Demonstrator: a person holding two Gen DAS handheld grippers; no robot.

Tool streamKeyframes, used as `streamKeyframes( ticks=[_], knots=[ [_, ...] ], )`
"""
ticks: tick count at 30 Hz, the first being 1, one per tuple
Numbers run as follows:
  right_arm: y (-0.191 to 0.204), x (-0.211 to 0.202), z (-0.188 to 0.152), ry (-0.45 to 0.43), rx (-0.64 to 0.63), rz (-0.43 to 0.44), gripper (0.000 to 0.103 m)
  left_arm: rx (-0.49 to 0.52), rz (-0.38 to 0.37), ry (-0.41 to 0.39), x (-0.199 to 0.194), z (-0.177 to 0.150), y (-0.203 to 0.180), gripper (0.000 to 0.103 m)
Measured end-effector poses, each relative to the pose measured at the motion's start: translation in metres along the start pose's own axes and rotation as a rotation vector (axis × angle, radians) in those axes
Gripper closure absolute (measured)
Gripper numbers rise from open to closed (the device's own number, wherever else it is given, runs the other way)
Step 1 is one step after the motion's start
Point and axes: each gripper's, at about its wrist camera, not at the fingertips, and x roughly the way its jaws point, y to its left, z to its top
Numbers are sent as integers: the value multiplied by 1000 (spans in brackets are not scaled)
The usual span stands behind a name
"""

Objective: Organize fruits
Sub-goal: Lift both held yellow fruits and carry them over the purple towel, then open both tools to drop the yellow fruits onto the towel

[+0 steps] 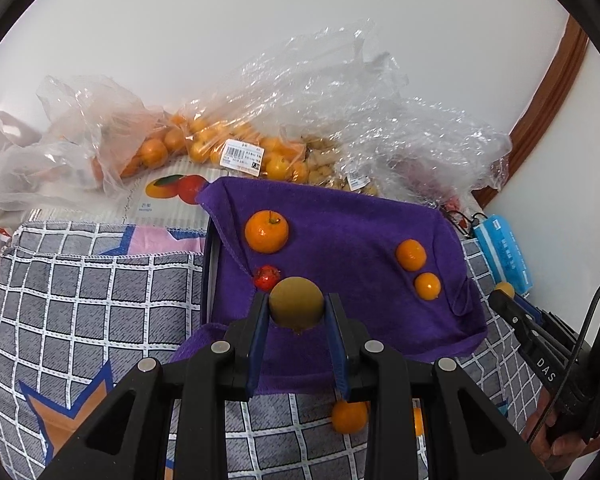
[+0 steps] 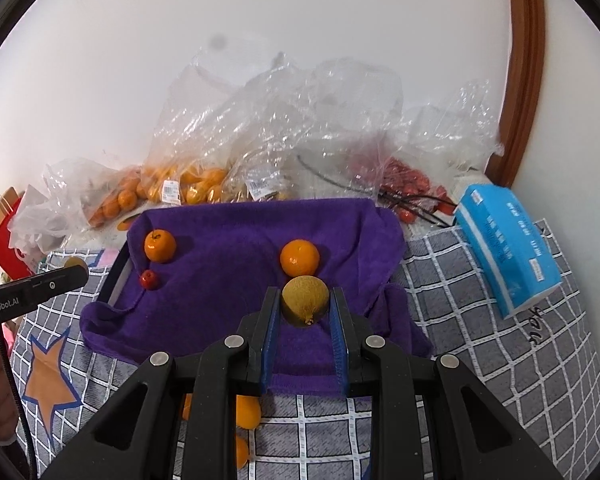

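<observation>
A purple towel (image 1: 352, 240) (image 2: 236, 280) covers a black tray (image 1: 209, 272) (image 2: 116, 276). On the towel lie a large orange (image 1: 266, 231) (image 2: 160, 245), a small red fruit (image 1: 266, 277) (image 2: 149, 279) and two smaller oranges (image 1: 411, 255) (image 1: 427, 286). My left gripper (image 1: 297, 300) is shut on a round olive-brown fruit (image 1: 296, 308), just above the towel's near left part. My right gripper (image 2: 306, 294) is shut on a yellow-green fruit (image 2: 305, 304), in front of an orange (image 2: 299, 257). Each gripper shows at the edge of the other's view, its fruit at the tip (image 1: 504, 289) (image 2: 76, 265).
Clear plastic bags of oranges (image 1: 204, 144) (image 2: 180, 188) and red fruit (image 2: 404, 184) are heaped along the wall behind the tray. A blue tissue pack (image 1: 502, 252) (image 2: 508, 248) lies at the right. Loose oranges (image 1: 349, 416) (image 2: 246, 412) rest on the checked cloth (image 1: 100, 300) in front.
</observation>
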Motion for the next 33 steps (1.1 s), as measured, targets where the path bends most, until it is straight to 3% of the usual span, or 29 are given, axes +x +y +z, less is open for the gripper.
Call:
streamKeyframes(
  ticks=[16, 21, 33],
  knots=[
    [-11, 46, -12, 90, 29, 22, 79, -39, 3, 65, 39, 1, 16, 76],
    [-12, 57, -16, 117, 29, 29, 79, -35, -47, 91, 48, 2, 9, 76],
    [-14, 76, -25, 163, 22, 26, 79, 15, -38, 150, 72, -5, -5, 76]
  ],
)
